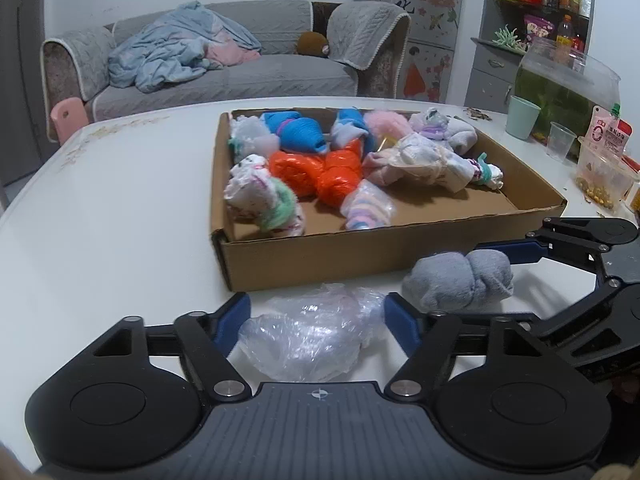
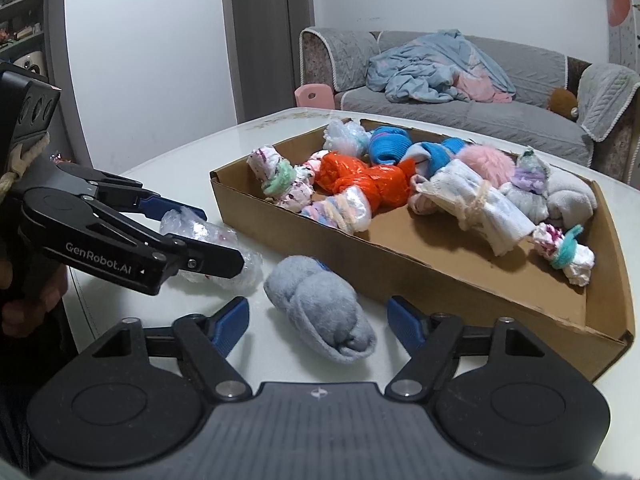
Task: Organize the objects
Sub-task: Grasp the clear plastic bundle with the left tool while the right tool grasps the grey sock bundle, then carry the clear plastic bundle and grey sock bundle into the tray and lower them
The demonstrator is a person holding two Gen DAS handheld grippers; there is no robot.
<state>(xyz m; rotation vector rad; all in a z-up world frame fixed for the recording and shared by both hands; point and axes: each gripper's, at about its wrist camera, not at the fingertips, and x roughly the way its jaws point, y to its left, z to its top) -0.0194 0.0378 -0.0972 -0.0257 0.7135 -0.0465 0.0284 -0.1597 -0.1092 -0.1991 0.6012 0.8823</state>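
We see a white surface (image 1: 120, 208) carrying a shallow cardboard box (image 1: 320, 252) of bundled socks and bags. Just in front of the box lie a crumpled clear plastic bag (image 1: 312, 336) and a rolled grey sock (image 1: 460, 280). At the far right stand a green cup (image 1: 522, 116) and a clear cup (image 1: 560, 142).

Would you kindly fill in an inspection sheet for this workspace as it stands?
Surface: white table, speckled with crumbs at its far edge.
Job's things: open cardboard box holding bundled socks and bags, among them an orange plastic bundle; grey rolled sock and clear plastic bag lie on the table outside it.
Clutter: green cup, clear cup, snack tub, fish tank.
Grippers: left gripper open around the bag; right gripper open around the sock.
Cables: nothing seen.
Surroundings: grey sofa with blanket, shelves.
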